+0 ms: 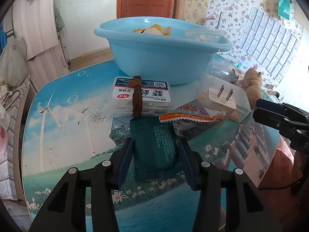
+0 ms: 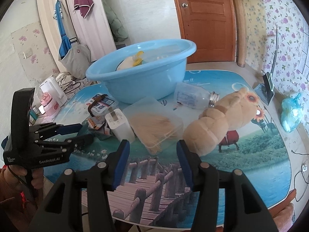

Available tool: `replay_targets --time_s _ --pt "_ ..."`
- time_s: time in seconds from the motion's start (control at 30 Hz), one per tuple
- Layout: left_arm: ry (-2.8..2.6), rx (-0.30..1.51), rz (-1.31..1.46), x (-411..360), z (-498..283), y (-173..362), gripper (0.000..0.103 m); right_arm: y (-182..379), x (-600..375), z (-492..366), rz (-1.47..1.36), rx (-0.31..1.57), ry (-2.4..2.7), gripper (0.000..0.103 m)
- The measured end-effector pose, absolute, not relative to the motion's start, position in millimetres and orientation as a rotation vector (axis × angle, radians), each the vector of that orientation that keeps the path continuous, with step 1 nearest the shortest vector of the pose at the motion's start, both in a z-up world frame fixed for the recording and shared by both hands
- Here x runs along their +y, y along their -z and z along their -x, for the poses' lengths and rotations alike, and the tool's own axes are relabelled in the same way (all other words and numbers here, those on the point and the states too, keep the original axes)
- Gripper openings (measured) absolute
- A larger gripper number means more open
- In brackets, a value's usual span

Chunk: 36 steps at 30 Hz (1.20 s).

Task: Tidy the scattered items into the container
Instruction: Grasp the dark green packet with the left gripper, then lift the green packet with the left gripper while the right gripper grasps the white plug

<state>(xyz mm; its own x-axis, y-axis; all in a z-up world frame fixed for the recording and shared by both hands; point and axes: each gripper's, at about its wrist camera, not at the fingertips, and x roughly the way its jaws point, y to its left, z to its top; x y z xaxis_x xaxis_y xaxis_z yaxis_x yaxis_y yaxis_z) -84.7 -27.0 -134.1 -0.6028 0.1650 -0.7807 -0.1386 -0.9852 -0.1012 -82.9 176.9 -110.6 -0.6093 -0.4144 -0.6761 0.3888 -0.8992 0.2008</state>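
Green packet (image 1: 154, 148) lies flat on table (image 1: 77, 116), near side of blue basin (image 1: 160, 58), clamped between left gripper (image 1: 154, 150) pads. Right gripper (image 2: 152, 150) released, empty, before basin.

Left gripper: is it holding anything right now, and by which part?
The left gripper has closed on the dark green packet, pads pressing its two long side edges, near the end closest to the camera.

Both fisheye cameras are looking forward and steeply down, close over the picture-printed round table (image 1: 63, 119). Both are sharing the light blue plastic basin (image 1: 154, 61) and the white two-pin charger plug (image 2: 119, 127) between them.
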Motion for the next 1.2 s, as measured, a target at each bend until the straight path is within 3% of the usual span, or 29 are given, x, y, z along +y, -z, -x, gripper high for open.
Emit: replay_targets --time_s 0.6,0.67,0.73,1.2 --pt "-2.683 -0.064 1.336 -46.6 69.6 135.2 0.047 106.8 125.4 106.1 -0.989 0.052 2.398 0.05" --pt "-2.682 -0.067 1.342 -47.7 67.6 134.7 0.047 106.9 122.7 105.6 -0.981 0.067 2.391 0.047" --pt "-2.683 -0.067 1.349 -48.4 64.9 133.6 0.047 106.8 120.4 104.6 -0.984 0.079 2.373 0.03" --pt "-2.693 -0.054 1.389 -48.5 41.1 130.9 0.047 103.3 129.3 82.1 -1.017 0.095 2.409 0.027"
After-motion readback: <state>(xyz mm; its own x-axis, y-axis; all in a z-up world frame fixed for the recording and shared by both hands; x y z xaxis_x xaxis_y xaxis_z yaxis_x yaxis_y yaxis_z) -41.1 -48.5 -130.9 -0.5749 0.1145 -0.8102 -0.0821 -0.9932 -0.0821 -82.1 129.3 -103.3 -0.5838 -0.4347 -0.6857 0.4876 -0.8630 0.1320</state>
